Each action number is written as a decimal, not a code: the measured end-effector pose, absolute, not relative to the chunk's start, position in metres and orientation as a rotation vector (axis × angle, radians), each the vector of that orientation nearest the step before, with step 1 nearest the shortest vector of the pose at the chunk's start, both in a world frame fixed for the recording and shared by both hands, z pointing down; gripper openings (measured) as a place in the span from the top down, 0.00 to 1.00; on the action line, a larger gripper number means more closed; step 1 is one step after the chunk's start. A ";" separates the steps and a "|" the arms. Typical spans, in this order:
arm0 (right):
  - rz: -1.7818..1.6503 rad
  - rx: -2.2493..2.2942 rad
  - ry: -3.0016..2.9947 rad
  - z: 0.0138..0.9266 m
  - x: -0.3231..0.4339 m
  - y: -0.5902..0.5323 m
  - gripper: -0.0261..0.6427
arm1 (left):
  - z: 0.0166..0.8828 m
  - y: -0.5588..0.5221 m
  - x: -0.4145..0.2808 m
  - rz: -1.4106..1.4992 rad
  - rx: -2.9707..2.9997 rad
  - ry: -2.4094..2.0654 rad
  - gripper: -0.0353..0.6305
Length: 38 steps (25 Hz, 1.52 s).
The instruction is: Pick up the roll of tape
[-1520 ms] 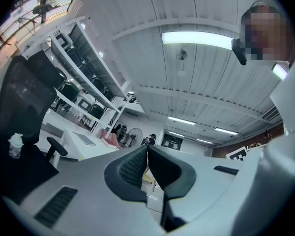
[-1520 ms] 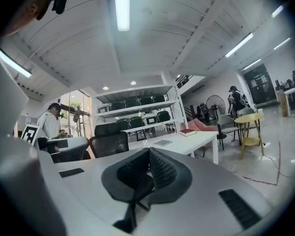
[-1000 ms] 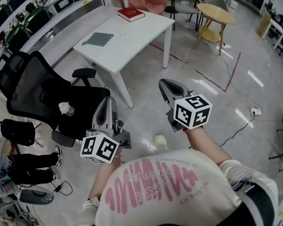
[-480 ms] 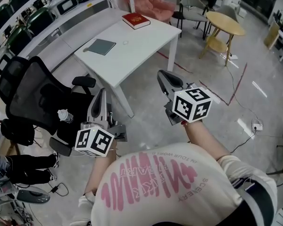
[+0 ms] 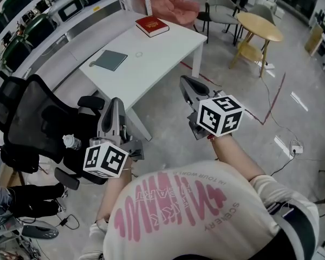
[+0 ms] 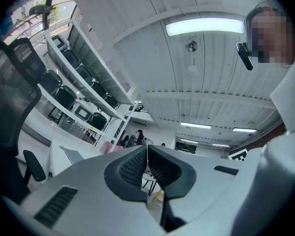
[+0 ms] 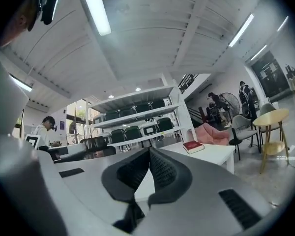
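A small pale ring, the roll of tape, lies on the white table between a grey pad and a red book. My left gripper is shut and empty, held in the air short of the table's near corner. My right gripper is also shut and empty, over the floor beside the table's near right edge. In the left gripper view the jaws meet with nothing between them. In the right gripper view the shut jaws point towards the table with the red book.
A black office chair with a water bottle on its seat stands left of me. A round wooden table, a grey chair and a pink beanbag lie beyond. A cable and power strip are on the floor at right.
Both grippers have travelled forward and slightly up towards the white table, which now sits closer in the head view. Both stay shut and empty.
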State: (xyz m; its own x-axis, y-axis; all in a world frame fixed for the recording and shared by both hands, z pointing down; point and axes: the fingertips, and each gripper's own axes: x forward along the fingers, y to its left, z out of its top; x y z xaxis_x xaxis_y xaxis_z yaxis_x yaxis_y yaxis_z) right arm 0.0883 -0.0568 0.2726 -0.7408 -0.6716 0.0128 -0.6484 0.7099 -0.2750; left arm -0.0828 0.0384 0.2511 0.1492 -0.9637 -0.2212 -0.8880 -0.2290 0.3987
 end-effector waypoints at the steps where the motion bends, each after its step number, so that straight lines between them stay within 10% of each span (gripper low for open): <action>1: -0.403 -1.093 2.823 0.273 0.090 -0.064 0.94 | 0.251 0.031 -0.082 -0.651 2.245 -1.831 0.91; 38: -0.650 -1.163 2.859 0.362 0.017 -0.288 0.94 | 0.321 -0.213 -0.151 -0.540 2.167 -1.732 0.91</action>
State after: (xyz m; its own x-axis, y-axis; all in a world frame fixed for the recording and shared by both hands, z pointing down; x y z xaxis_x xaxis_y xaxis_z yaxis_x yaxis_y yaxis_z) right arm 0.0170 -0.2875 0.3618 -0.7281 -0.6658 0.1632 -0.6709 0.6431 -0.3692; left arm -0.1509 -0.2128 0.3214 0.1963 -0.9758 -0.0959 -0.8573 -0.2183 0.4663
